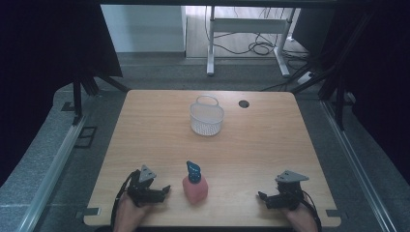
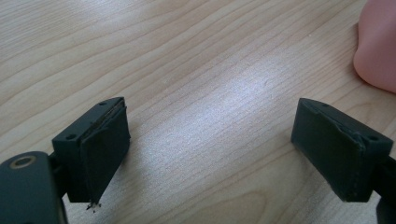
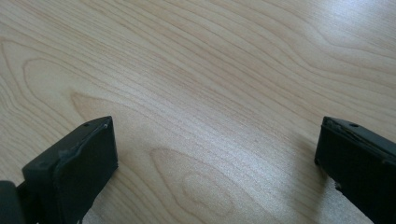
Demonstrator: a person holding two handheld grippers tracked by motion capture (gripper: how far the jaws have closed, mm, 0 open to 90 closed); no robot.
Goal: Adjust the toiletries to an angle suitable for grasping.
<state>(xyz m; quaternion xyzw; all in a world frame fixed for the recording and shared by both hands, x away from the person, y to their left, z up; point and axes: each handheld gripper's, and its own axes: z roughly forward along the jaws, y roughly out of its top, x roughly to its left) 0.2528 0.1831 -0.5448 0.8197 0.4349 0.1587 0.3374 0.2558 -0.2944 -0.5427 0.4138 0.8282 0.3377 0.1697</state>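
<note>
The pink bottle [image 1: 195, 188] with a blue flip cap stands upright near the front edge of the tabletop [image 1: 145, 130], squat and soft-shouldered. The left claw [image 1: 164, 190] rests just beside it, jaws wide with nothing between them; the right claw [image 1: 261, 197] lies well apart, also wide and empty. A white mesh basket [image 1: 207, 119] waits farther back. This looks like the approach; next, the left claw must straddle the bottle's body.

Pink bottle [image 1: 195, 189] with blue spray top [image 1: 193, 171]. White basket [image 1: 206, 118], dotted mesh wall. Surface [image 1: 251, 145] light wood, wavy grain. Left gripper [image 1: 165, 189] and right gripper [image 1: 261, 195] black, grey top plates.
</note>
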